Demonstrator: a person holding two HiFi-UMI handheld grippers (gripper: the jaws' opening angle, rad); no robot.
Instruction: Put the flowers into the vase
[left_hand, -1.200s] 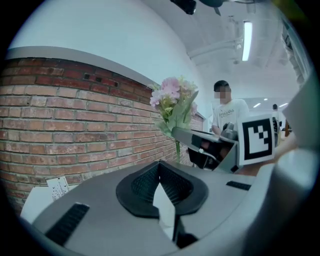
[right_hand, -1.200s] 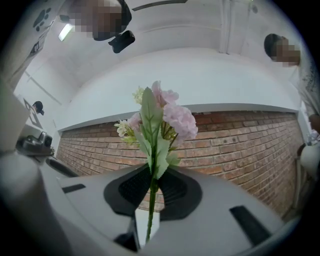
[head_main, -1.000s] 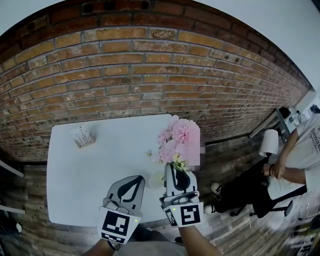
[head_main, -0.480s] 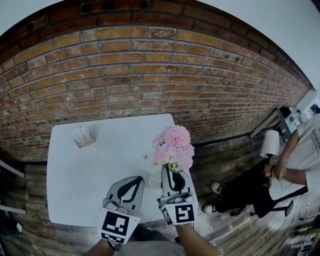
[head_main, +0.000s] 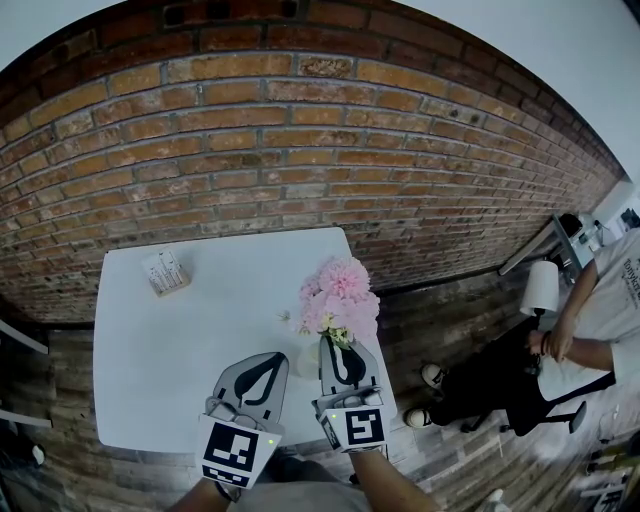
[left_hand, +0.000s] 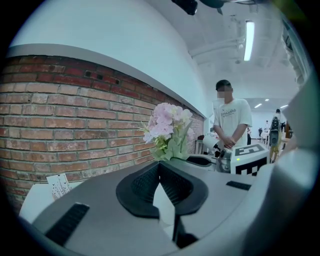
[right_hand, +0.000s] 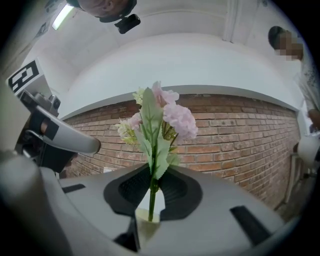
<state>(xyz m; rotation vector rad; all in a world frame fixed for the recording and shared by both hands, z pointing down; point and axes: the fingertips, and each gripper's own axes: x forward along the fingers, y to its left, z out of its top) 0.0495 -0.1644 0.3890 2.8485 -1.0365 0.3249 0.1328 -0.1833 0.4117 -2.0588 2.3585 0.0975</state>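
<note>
Flowers (head_main: 338, 298) clenched upright in right gripper (head_main: 338, 350), by the vase (head_main: 308, 360).
Head view: the pink blooms rise from the right gripper near the right edge of the white table (head_main: 170, 340). The pale vase sits between it and the left gripper (head_main: 262, 368). Open tabletop lies left and ahead, up to 1 card stand (head_main: 165, 272). Left gripper view: jaw tips together, nothing held. Right gripper view: both jaws pinch the green stem (right_hand: 151, 200), vase below.

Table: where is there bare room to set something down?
The table is bare across its middle and left, between the card stand in the far left corner and the left gripper. Its right side is crowded: the vase, and the flowers held by the right gripper.
</note>
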